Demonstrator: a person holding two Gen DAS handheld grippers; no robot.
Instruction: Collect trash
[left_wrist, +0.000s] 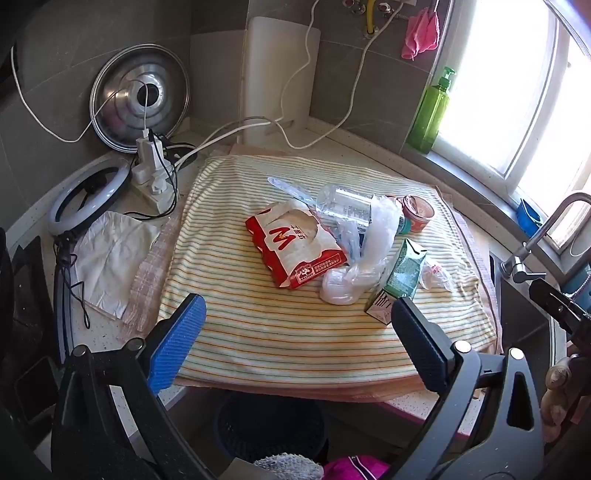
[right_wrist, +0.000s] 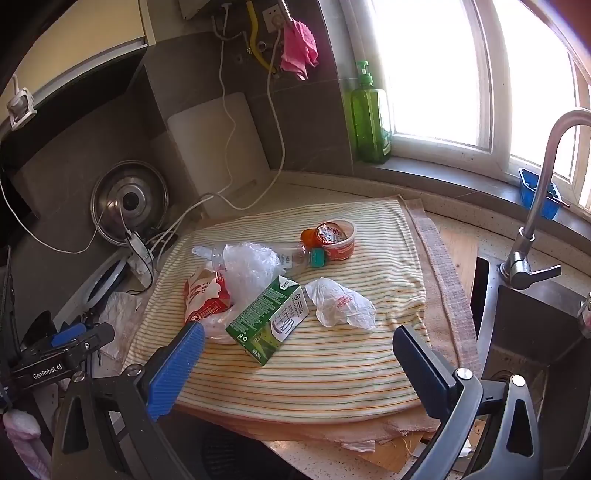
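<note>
Trash lies on a striped cloth (left_wrist: 280, 332) on the counter: a red and white paper food bag (left_wrist: 295, 247), a clear plastic bottle (left_wrist: 343, 206), a crumpled clear plastic bag (left_wrist: 354, 269), a green milk carton (left_wrist: 402, 277), a red paper cup (left_wrist: 415, 212). In the right wrist view I see the carton (right_wrist: 269, 317), a crumpled printed wrapper (right_wrist: 340, 302), the cup (right_wrist: 336, 240), the food bag (right_wrist: 203, 295). My left gripper (left_wrist: 299, 332) is open and empty near the cloth's front edge. My right gripper (right_wrist: 299, 354) is open and empty just before the carton.
A dark mesh bin (left_wrist: 273, 424) stands below the counter's front edge. A sink (right_wrist: 528, 332) with a tap (right_wrist: 539, 192) is at the right. A power strip (left_wrist: 155, 181) with cables, a ring light (left_wrist: 88, 195), a pot lid (left_wrist: 140, 99) and a green soap bottle (right_wrist: 369, 118) stand around.
</note>
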